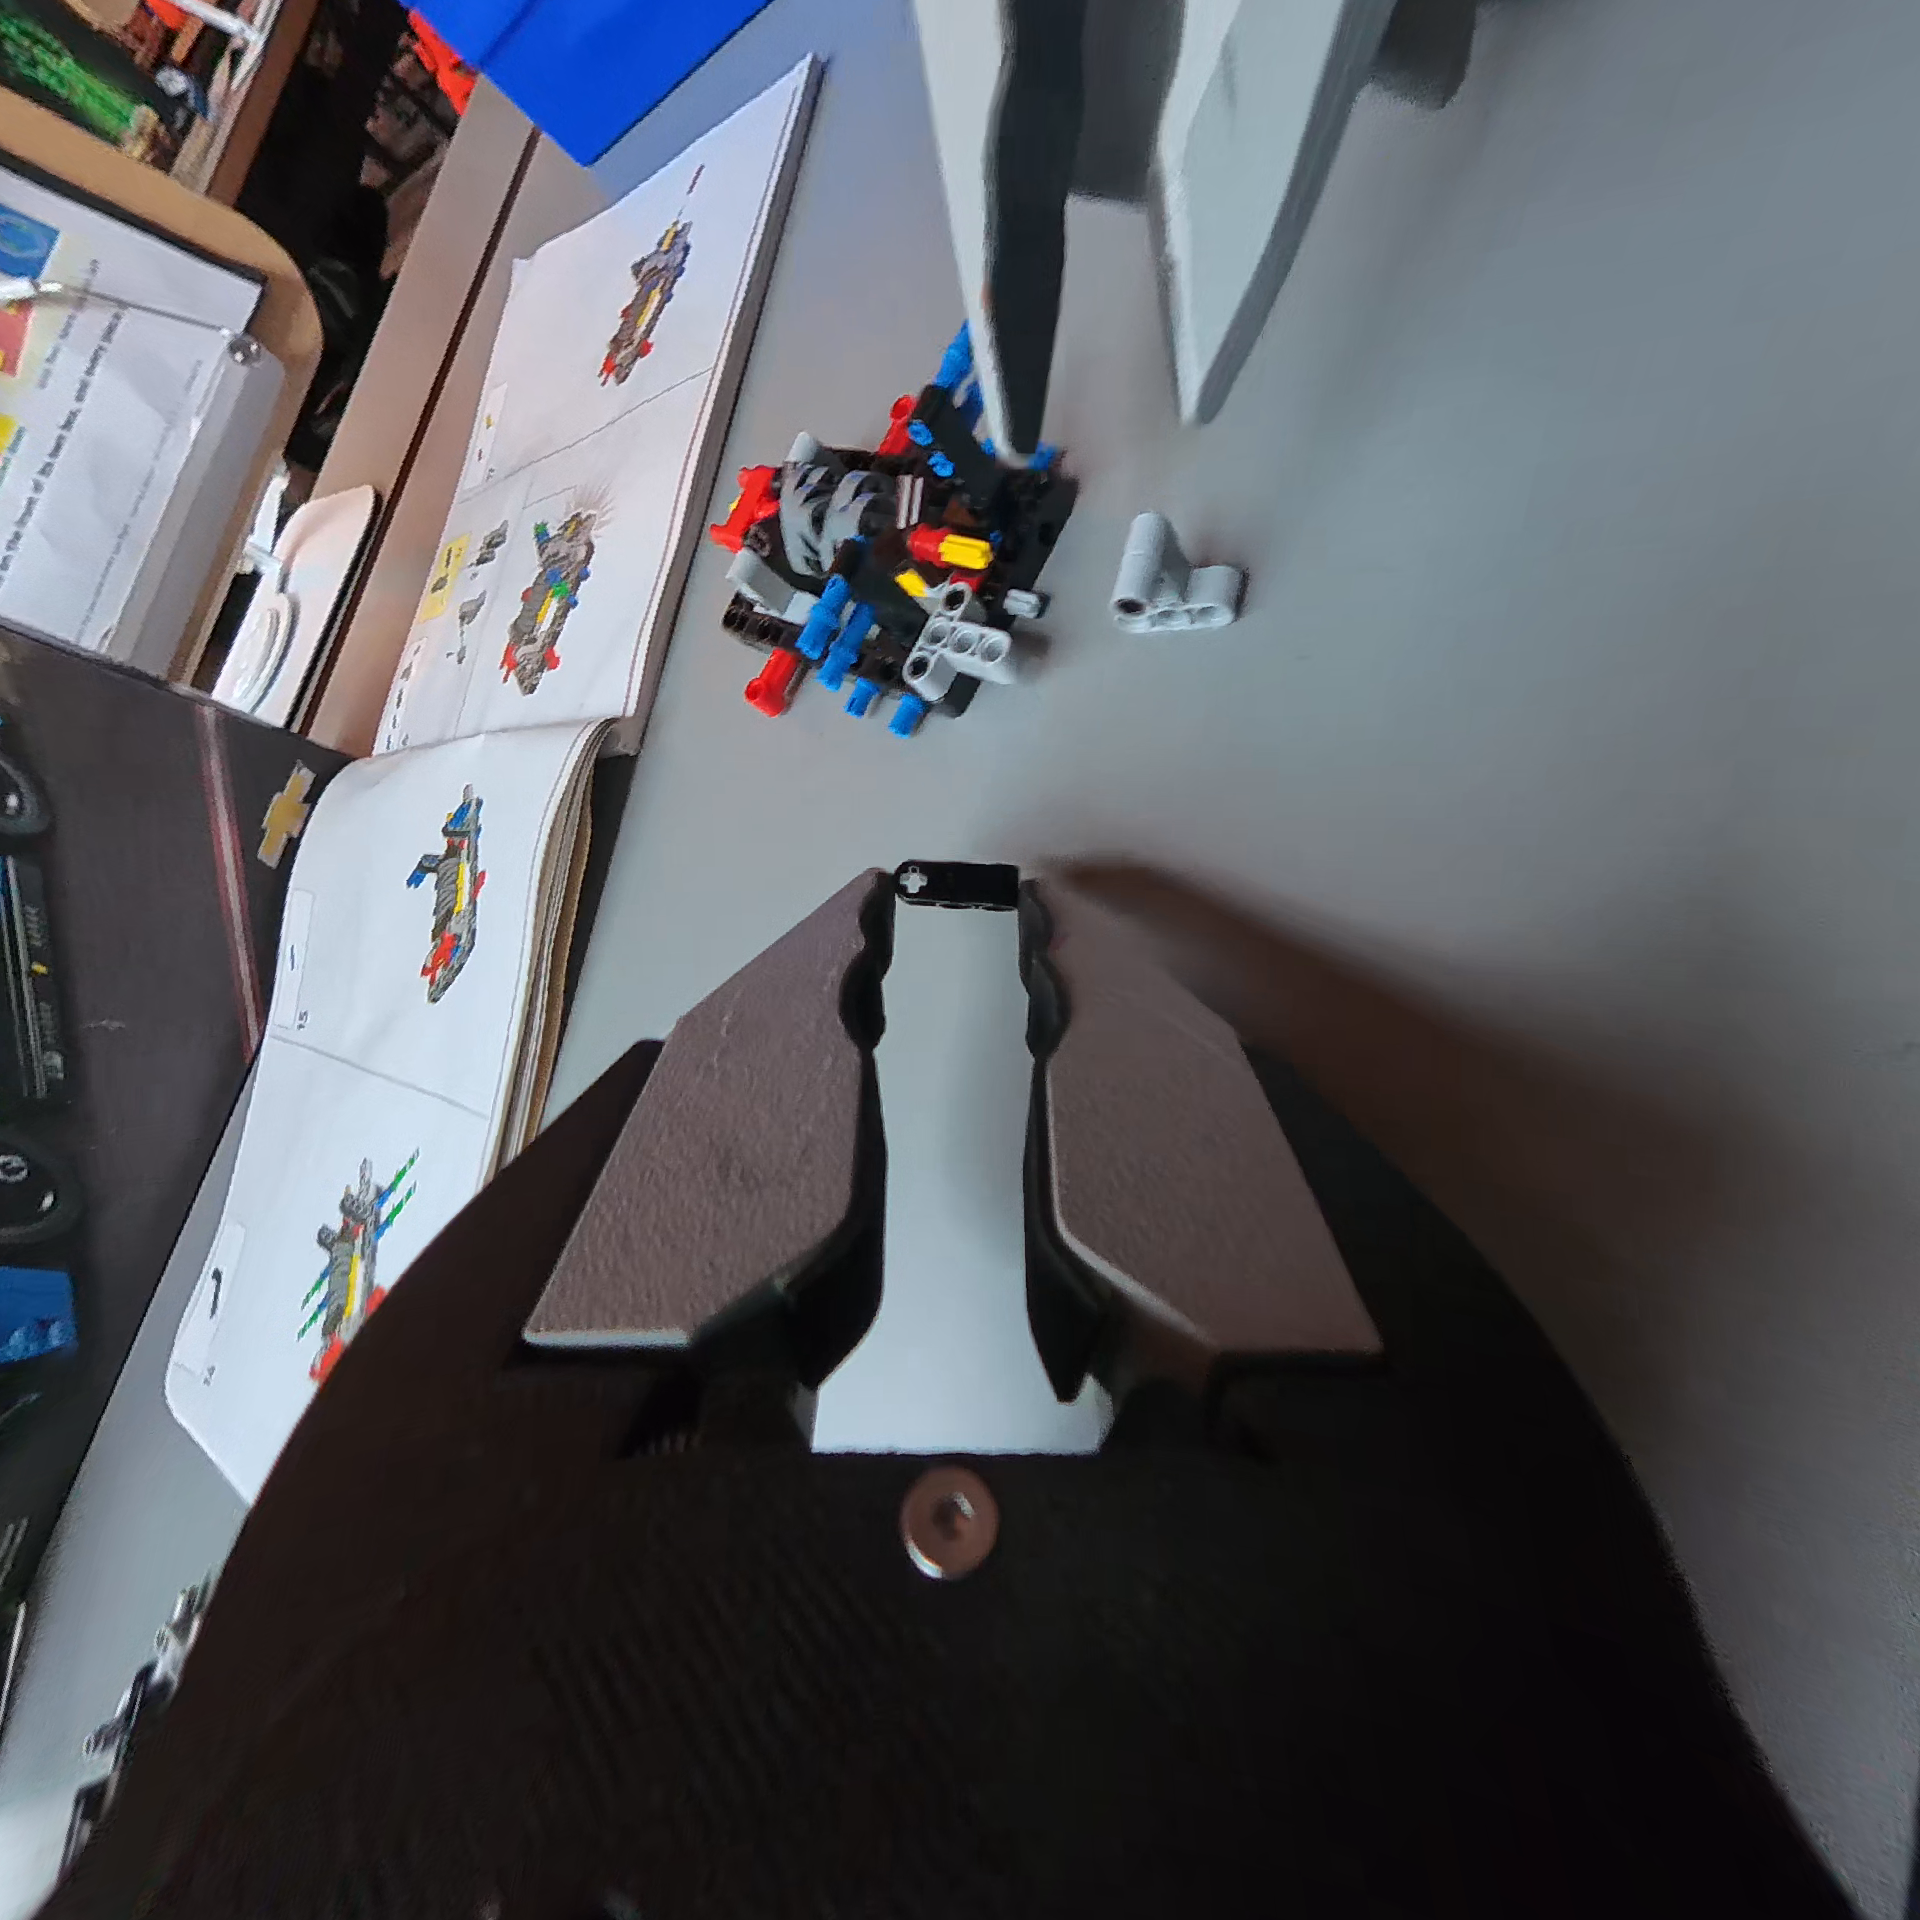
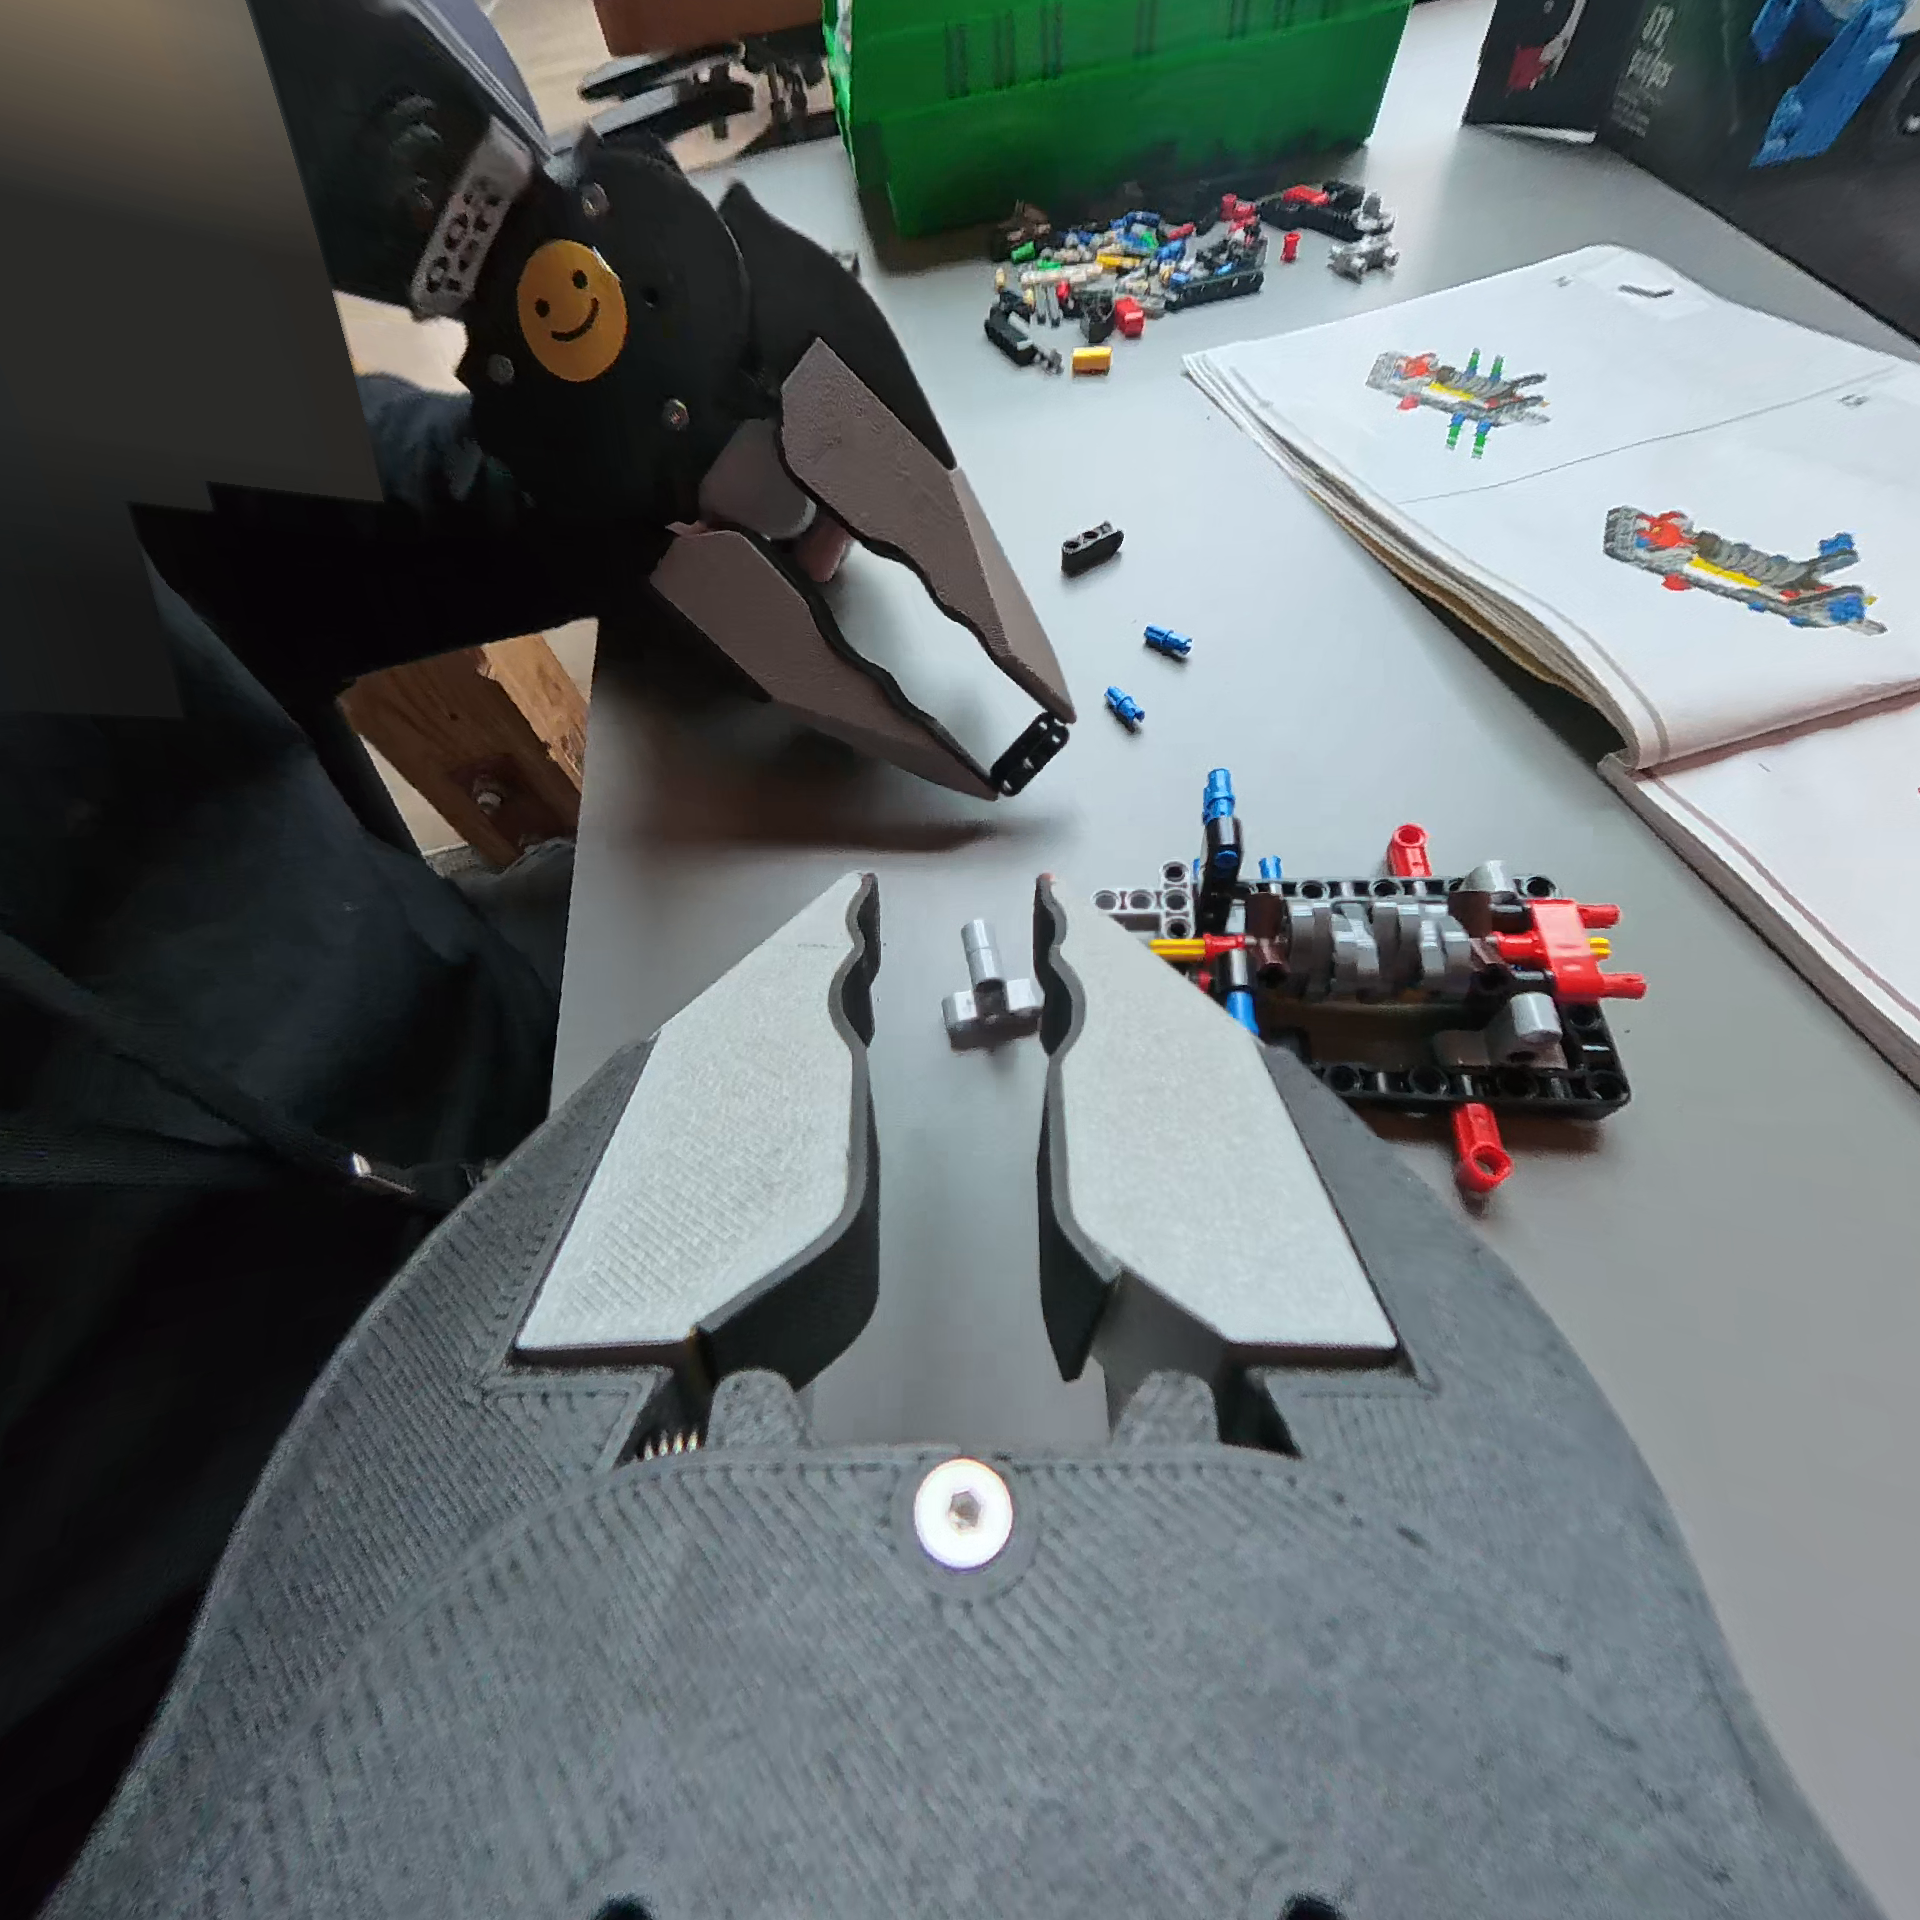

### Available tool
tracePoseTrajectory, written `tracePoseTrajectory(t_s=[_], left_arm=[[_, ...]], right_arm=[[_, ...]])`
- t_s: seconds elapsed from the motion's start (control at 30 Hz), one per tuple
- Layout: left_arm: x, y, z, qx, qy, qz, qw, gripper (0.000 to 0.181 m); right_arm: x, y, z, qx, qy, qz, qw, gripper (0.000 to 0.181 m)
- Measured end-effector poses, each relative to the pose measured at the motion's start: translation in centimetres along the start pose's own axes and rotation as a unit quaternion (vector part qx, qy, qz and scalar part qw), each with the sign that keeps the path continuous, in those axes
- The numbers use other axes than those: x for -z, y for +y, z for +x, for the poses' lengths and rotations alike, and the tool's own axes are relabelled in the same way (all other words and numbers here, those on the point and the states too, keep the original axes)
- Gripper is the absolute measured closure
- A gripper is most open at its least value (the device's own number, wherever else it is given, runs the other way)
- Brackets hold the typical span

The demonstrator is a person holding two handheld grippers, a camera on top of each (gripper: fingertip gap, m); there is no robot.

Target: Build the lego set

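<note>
My left gripper (image 1: 957, 883) is shut on a small black beam (image 1: 957, 883), held between its fingertips above the grey table; the same gripper (image 2: 1031, 753) with that black beam (image 2: 1031, 753) shows in the right wrist view. The part-built model (image 1: 894, 561) with black frame, grey engine parts, red and blue pins lies ahead of it, and it also shows in the right wrist view (image 2: 1392, 977). My right gripper (image 2: 957, 894) is open and empty, its fingers either side of a light grey T-shaped connector (image 2: 990, 987) on the table; that connector (image 1: 1174, 582) lies right of the model.
The open instruction booklet (image 1: 582, 436) lies left of the model, and shows in the right wrist view (image 2: 1621, 499). A loose parts pile (image 2: 1164, 260) sits before a green bin (image 2: 1101, 94). Two blue pins (image 2: 1143, 675) and a black piece (image 2: 1091, 545) lie loose. A dark set box (image 2: 1704, 83) stands far right. My right fingertips sit around 7 cm from my left ones.
</note>
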State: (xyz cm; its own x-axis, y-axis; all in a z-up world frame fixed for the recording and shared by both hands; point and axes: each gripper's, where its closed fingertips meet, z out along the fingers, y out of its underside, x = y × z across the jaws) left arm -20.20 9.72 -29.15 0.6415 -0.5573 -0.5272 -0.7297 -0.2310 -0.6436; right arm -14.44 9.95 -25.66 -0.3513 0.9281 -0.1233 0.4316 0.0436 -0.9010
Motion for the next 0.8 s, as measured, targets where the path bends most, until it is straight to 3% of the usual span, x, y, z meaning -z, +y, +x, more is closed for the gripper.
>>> tracePoseTrajectory(t_s=[0.17, 0.4, 0.57, 0.8], left_arm=[[-0.1, 1.3, -1.2, 0.02, -0.023, -0.029, 0.999, 0.16], [0.1, 2.0, -3.6, 0.063, -0.074, -0.037, 0.995, 0.16], [0.2, 2.4, -4.7, 0.103, -0.086, -0.034, 0.99, 0.16], [-0.3, 3.1, -4.6, 0.084, -0.094, -0.066, 0.99, 0.16]], right_arm=[[2.7, -1.3, 1.0, -0.011, 0.003, 0.062, 0.998, 0.153], [6.9, 0.2, 7.0, -0.019, 0.105, 0.054, 0.993, 0.154], [6.7, -0.1, 7.6, -0.074, 0.055, 0.082, 0.992, 0.15], [6.1, -0.4, 6.6, -0.042, 0.042, 0.072, 0.996, 0.151]])
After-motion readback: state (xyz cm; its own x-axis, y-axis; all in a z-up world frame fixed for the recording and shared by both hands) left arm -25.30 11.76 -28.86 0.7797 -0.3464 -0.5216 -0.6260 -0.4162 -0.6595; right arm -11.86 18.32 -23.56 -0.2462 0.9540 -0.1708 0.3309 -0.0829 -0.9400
